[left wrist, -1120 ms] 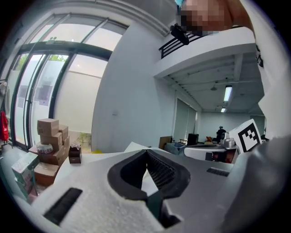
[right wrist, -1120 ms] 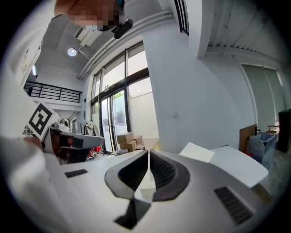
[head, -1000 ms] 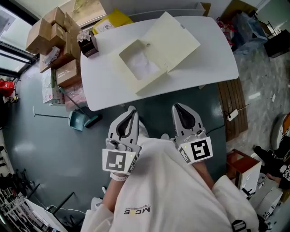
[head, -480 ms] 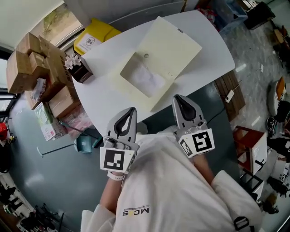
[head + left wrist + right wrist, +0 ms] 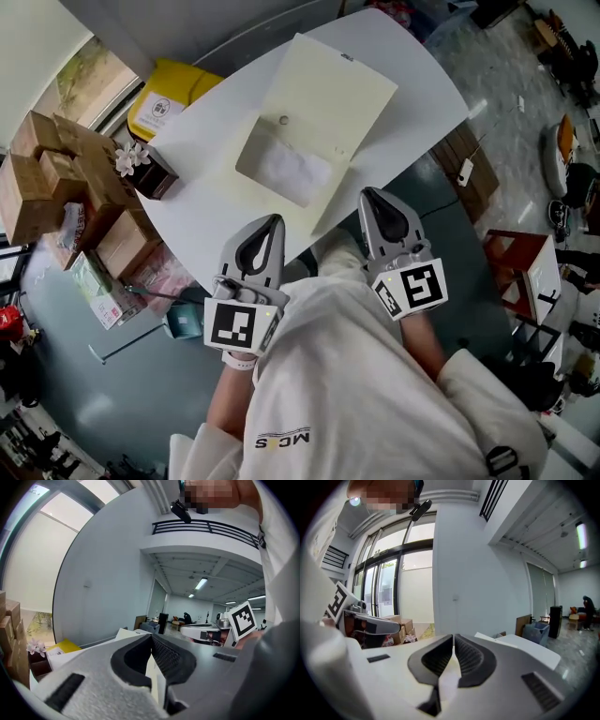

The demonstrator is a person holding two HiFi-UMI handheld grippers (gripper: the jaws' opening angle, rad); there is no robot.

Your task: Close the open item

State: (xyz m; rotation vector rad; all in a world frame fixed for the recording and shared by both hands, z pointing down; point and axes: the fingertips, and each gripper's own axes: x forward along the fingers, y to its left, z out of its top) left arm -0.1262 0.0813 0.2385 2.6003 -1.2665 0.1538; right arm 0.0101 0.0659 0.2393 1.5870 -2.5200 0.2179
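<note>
Head view: apparent approach step; left tongs [image 5: 272, 226] and right tongs [image 5: 369, 198], closed and empty, sit short of the open box [image 5: 284, 171], whose lid [image 5: 328, 94] likely needs folding over.

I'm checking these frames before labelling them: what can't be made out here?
Head view: what the white patch inside the open box is; too small to tell.
Head view: the print on the yellow box; too small.
Left gripper view: the box, mostly behind the shut fingers of the left gripper.
Right gripper view: the box, likewise behind the shut fingers of the right gripper.
</note>
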